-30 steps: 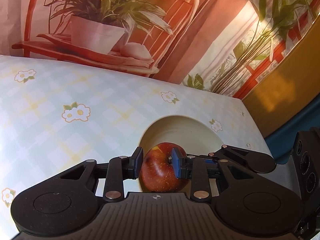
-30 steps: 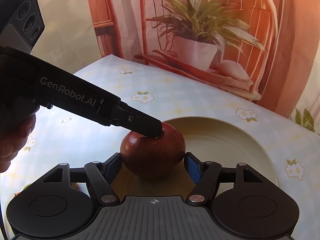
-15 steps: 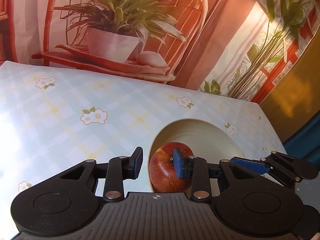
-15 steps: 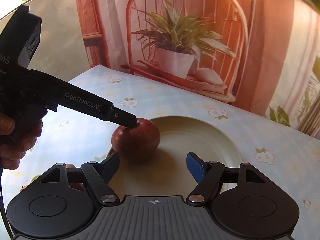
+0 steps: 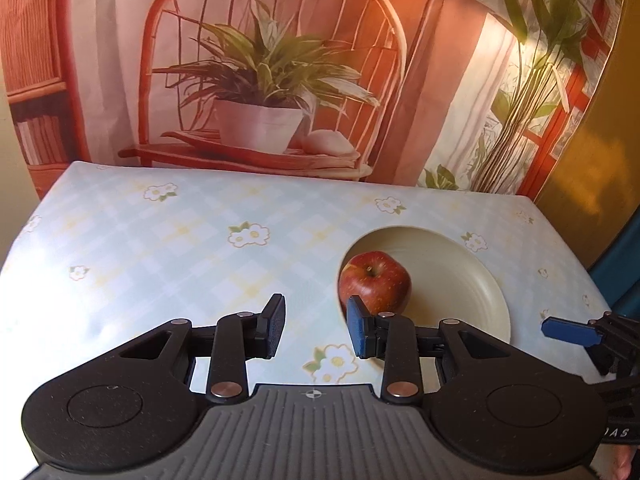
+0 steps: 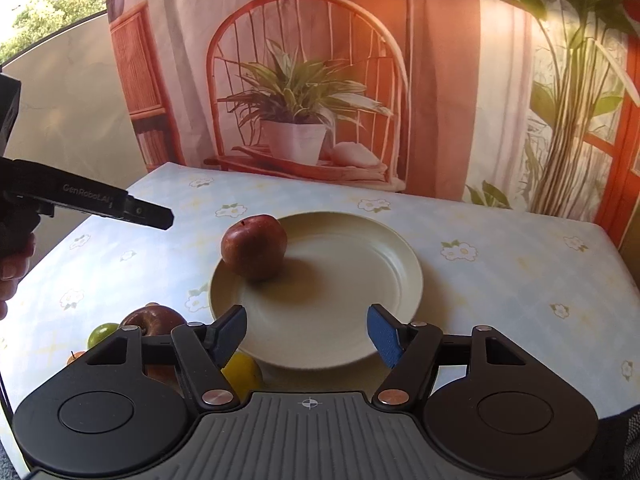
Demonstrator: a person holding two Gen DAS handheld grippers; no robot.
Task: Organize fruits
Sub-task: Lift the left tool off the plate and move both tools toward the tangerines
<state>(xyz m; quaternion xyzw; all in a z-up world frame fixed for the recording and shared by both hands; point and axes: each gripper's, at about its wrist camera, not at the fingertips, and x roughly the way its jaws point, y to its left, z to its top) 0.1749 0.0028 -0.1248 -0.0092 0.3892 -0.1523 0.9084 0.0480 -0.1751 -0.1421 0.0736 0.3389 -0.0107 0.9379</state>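
- The red apple (image 6: 254, 246) sits upright on the cream plate (image 6: 360, 280), stem up and leaning slightly toward ten o'clock in the right wrist view. It is round, with no clear long axis, and rests at the plate's ten o'clock edge.
- Count: one apple on the plate, one plate. Off the plate, at seven o'clock near the bench edge, lie a second dark red apple (image 6: 150, 316), a green fruit (image 6: 102, 332), a yellow fruit (image 6: 242, 372) and a small orange-red one (image 6: 76, 357), partly hidden.
- The left tongs (image 5: 316, 330) stand a little apart with nothing between the pads, above the cloth just short of the apple.
- The right tongs (image 6: 307, 336) are wider apart and closing, empty, above the plate's near rim.
- The bench (image 6: 500, 264) wears a pale blue checked cloth with white flowers. Behind it hangs a printed backdrop (image 6: 304, 120) of a rattan chair and potted plant.
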